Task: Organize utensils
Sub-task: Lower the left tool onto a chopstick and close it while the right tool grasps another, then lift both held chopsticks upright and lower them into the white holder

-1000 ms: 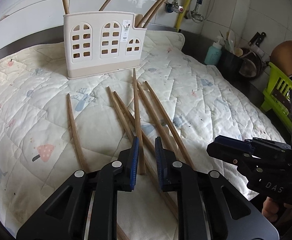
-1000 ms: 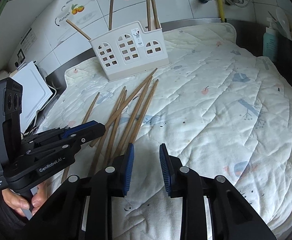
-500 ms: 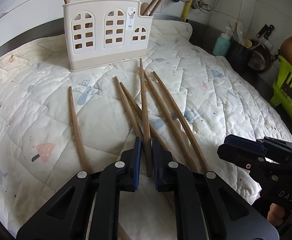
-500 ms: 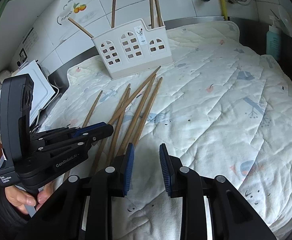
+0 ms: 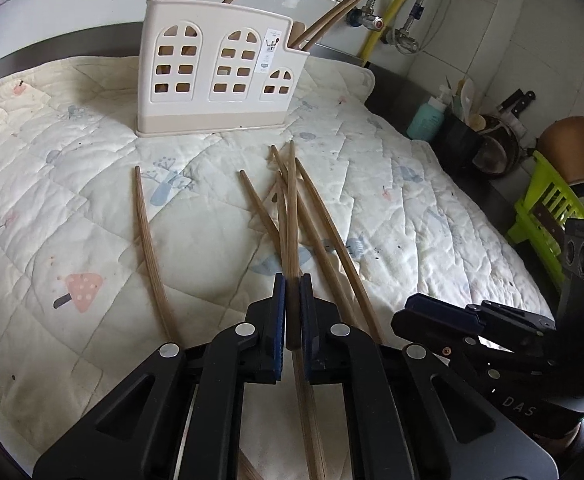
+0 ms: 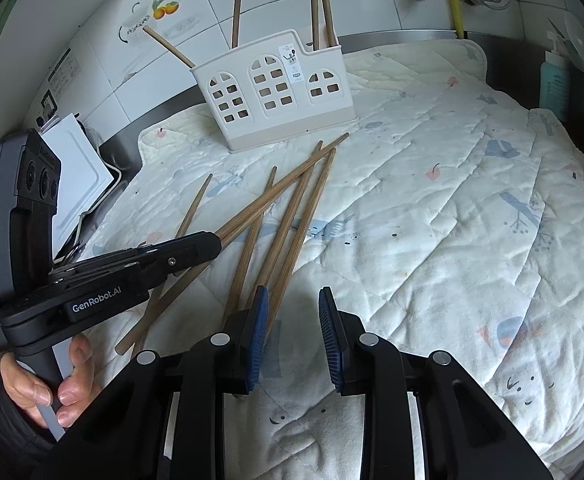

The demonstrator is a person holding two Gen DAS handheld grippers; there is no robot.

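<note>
Left gripper [image 5: 292, 300] has just closed and now pinches one chopstick [image 5: 291, 216] near its thick end, picked out of the loose bunch [image 6: 288, 216] on the quilted mat [image 5: 72, 240] covering the tabletop; the far end looks slightly raised over the others. Gripping at the end probably leaves the tip free to drop into the white holder [image 5: 216, 68] at the back, which already has several sticks standing. Right gripper [image 6: 293, 332] sits beside the bunch, jaws parted, holding nothing.

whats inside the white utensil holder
Four wooden chopsticks stick up out of the white utensil holder. Its walls hide their lower ends and whatever else sits inside.
</note>
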